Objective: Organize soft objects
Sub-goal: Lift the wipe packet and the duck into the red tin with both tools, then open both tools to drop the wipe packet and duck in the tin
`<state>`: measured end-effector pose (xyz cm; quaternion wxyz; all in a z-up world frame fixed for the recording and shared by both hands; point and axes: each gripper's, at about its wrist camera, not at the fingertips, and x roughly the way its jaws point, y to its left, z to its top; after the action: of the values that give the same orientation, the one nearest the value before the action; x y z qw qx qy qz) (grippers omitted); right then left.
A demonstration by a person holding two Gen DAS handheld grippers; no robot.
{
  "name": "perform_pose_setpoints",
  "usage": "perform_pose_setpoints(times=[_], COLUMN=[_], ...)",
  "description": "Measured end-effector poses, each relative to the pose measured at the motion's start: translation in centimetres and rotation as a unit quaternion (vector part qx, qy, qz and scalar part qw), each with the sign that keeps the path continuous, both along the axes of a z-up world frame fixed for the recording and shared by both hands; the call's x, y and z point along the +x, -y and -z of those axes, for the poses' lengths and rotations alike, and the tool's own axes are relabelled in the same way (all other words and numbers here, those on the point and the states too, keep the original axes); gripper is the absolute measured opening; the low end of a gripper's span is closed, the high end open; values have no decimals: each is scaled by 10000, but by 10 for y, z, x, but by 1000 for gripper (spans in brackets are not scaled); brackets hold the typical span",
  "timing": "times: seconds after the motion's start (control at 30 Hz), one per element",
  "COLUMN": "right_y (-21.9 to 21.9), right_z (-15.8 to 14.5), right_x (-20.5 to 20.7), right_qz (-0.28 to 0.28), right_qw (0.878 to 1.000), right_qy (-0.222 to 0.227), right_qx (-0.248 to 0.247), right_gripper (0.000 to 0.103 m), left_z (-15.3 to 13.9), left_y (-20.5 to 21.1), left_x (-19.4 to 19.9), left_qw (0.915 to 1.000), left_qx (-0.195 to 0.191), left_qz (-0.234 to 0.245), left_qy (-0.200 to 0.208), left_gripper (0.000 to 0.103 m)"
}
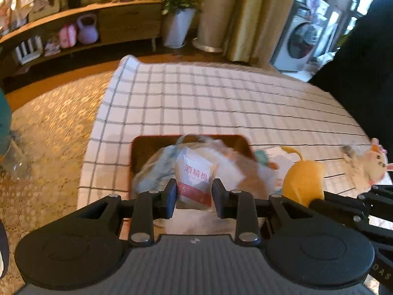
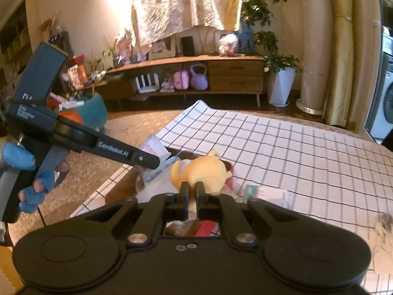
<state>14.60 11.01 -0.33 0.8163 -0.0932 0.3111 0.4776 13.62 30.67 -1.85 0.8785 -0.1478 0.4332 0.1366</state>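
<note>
My left gripper (image 1: 194,196) is shut on a white packet with red Chinese print (image 1: 195,172) and holds it over a brown tray (image 1: 140,147) filled with soft packets and cloths on the checked tablecloth (image 1: 208,98). My right gripper (image 2: 192,196) is shut on a yellow plush toy (image 2: 203,172), held just right of the tray; the toy also shows in the left wrist view (image 1: 303,177). A white plush toy (image 1: 368,164) lies on the cloth at the far right. The left gripper also shows in the right wrist view (image 2: 159,163), above the tray.
A patterned rug (image 1: 49,123) lies left of the table. A wooden sideboard (image 2: 196,73) with toys stands at the back, next to a potted plant (image 2: 282,83). A teal bin (image 2: 95,113) stands on the left. A washing machine (image 1: 297,44) is at the back right.
</note>
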Motion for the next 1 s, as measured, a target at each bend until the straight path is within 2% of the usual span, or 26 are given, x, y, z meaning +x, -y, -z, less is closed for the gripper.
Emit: perform_pose_setpoints(times=[0.2, 0.33, 0.63, 0.87, 0.93, 1.0], right_y=[-28, -41, -57, -58, -57, -53], right_z=[22, 36, 59, 64, 63, 61], right_x=[-1, 1, 8, 16, 18, 18], right_qz=[-71, -87, -26, 85, 103, 111], right_qw=[9993, 9985, 9971, 9964, 9962, 9961], right_qy=[-221, -300, -418, -572, -648, -709], right_qx=[-277, -445, -638, -616, -572, -514], right_gripper=[4, 5, 5, 8, 10, 15], left_z=[31, 47, 66, 66, 65, 64], left_y=[-13, -15, -23, -20, -19, -20], left_x=[2, 6, 8, 5, 5, 5], left_qw=[9997, 9994, 9992, 9992, 9992, 9993], left_qx=[-63, 35, -75, -57, -71, -115], left_qz=[-44, 22, 9, 41, 25, -4], left_qy=[-249, -340, -403, -387, -394, -367], left_gripper=[30, 30, 30, 30, 37, 49])
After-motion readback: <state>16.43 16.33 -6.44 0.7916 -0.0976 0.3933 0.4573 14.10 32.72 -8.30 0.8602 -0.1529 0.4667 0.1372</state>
